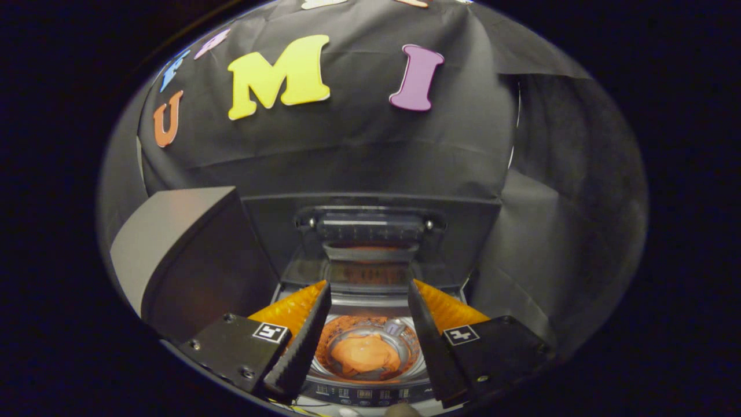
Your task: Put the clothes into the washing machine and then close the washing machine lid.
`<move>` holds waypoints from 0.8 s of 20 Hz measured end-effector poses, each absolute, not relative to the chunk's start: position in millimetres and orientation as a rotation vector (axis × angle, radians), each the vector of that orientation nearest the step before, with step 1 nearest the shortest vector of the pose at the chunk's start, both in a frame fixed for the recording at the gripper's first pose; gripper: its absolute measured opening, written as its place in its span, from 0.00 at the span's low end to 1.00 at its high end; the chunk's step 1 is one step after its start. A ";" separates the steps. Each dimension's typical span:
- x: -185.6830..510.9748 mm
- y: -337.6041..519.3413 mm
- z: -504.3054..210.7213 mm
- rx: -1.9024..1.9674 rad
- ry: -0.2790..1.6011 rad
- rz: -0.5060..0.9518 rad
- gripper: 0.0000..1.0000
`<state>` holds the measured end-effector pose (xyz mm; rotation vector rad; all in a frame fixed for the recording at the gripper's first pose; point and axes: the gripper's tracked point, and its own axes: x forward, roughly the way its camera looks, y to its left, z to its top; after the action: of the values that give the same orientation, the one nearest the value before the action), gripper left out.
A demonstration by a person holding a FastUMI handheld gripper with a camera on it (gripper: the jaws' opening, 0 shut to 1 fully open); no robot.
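A small top-loading washing machine (370,391) stands just ahead of my gripper (369,289), its lid (370,246) raised upright at the back. An orange piece of clothing (365,354) lies at the bottom of the round drum, seen between my fingers. My gripper is open above the drum mouth, and nothing is held between its fingers (307,324).
A grey box (173,249) stands to the left of the machine, close to my left finger. Black cloth hangs behind and to the right of the machine. A control strip with small buttons (362,395) runs along the machine's near edge.
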<state>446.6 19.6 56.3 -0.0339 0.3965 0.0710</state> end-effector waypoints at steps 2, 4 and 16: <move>449.2 22.1 72.8 -0.035 0.363 0.076 0.83; 456.7 24.4 87.0 -0.036 0.336 0.076 0.84; 528.6 47.4 146.9 0.000 0.269 0.079 0.84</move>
<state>528.6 47.4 146.9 -0.0003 0.2689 0.0791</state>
